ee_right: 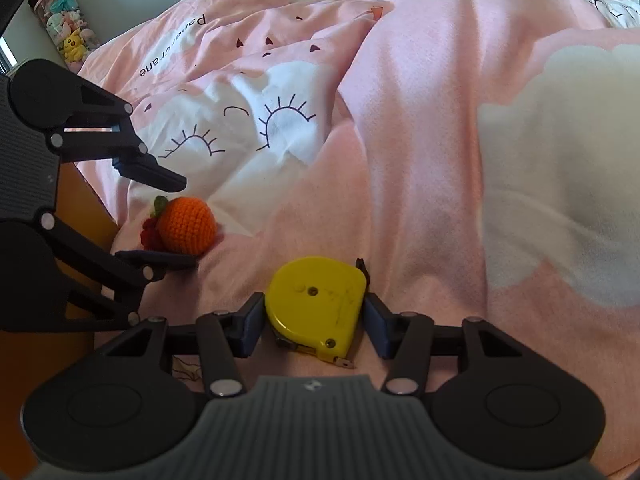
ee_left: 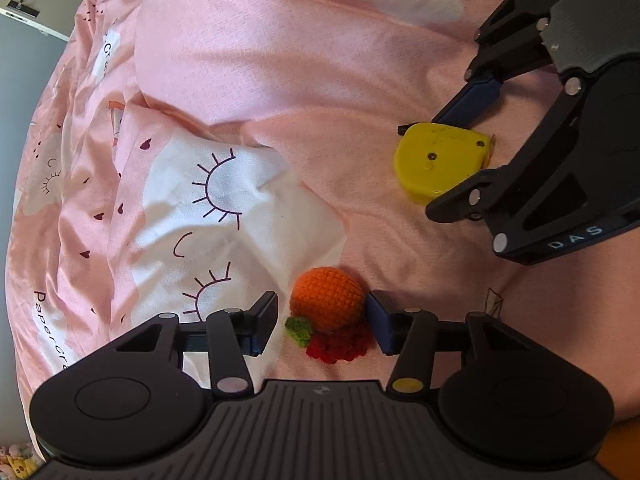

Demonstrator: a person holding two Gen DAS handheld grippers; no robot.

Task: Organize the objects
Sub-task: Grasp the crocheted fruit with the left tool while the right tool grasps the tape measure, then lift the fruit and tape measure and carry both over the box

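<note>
An orange crocheted fruit [ee_left: 328, 300] with a green leaf and a red knitted bit lies on the pink quilt [ee_left: 320, 80]. My left gripper [ee_left: 322, 320] straddles it, open: the right pad [ee_left: 378, 328] touches the fruit and the left pad [ee_left: 266, 320] stands a little off it. The right wrist view shows the same fruit [ee_right: 186, 224] between the left gripper's [ee_right: 190, 222] fingers. A yellow tape measure [ee_right: 316, 304] lies flat on the quilt, with my right gripper [ee_right: 314, 320] shut on its two sides. In the left wrist view the tape measure [ee_left: 440, 160] sits at the right.
The quilt [ee_right: 400, 140] is rumpled, with a raised fold behind both objects and white cloud prints. An orange wooden bed edge [ee_right: 86, 208] runs close beside the fruit. A clear tube of plush toys [ee_right: 66, 36] stands by the wall at the far left.
</note>
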